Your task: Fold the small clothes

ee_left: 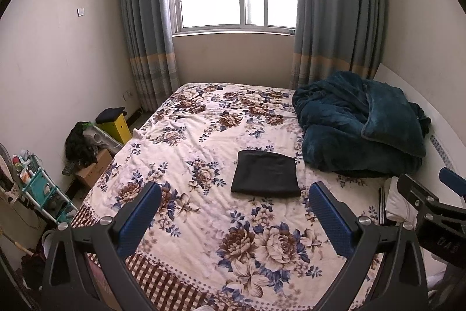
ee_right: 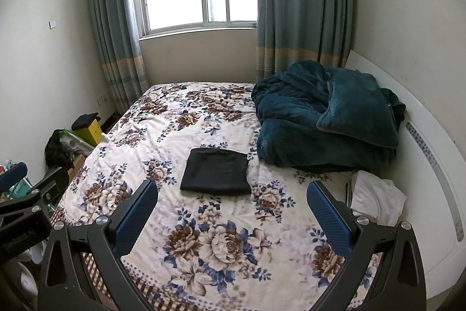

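Observation:
A black garment [ee_left: 265, 174] lies folded flat in a rectangle on the floral bedspread [ee_left: 204, 223]; it also shows in the right wrist view [ee_right: 217, 171]. My left gripper [ee_left: 234, 194] is open and empty, held above the bed's near part, short of the garment. My right gripper [ee_right: 233, 193] is open and empty too, just short of the garment's near edge. A white garment [ee_right: 375, 196] lies crumpled at the bed's right side by the headboard; it also shows in the left wrist view [ee_left: 399, 203], partly hidden by the right gripper's body.
A heap of dark teal blanket [ee_right: 326, 115] fills the far right of the bed. A white headboard [ee_right: 431, 153] runs along the right. Left of the bed are a yellow box [ee_left: 115, 127], cardboard boxes [ee_left: 93, 169] and a teal shelf rack [ee_left: 40, 188].

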A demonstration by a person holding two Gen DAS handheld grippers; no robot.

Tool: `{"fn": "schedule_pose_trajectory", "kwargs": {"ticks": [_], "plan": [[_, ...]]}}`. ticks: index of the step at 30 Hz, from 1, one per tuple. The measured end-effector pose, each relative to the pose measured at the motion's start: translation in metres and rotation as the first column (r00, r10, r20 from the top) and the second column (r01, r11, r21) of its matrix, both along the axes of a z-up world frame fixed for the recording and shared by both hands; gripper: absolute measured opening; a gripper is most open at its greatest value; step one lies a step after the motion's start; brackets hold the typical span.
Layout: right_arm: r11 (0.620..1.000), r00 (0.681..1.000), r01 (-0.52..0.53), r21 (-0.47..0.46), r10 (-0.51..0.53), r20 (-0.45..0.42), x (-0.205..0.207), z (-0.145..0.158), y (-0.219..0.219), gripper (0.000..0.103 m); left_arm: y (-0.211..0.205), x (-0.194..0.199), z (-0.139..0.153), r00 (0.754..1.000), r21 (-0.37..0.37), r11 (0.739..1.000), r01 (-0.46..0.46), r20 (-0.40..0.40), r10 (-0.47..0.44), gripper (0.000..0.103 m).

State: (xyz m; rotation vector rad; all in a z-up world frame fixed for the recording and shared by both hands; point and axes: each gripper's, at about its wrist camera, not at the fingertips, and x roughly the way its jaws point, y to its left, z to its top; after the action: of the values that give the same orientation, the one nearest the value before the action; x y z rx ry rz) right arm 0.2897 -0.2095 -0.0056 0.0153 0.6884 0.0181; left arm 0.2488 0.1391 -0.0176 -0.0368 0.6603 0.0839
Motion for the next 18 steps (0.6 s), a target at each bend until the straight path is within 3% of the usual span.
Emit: {"fn": "schedule_pose_trajectory", "kwargs": {"ticks": [18], "plan": [[1.000, 1.000, -0.013, 0.013, 0.013, 0.007, -0.0055, 0.0021, -0.0041, 0.103, -0.0062, -0.0063, 0.0061, 1.000, -0.007, 1.000, -0.004, 0.009, 0.004, 0.103]]}}
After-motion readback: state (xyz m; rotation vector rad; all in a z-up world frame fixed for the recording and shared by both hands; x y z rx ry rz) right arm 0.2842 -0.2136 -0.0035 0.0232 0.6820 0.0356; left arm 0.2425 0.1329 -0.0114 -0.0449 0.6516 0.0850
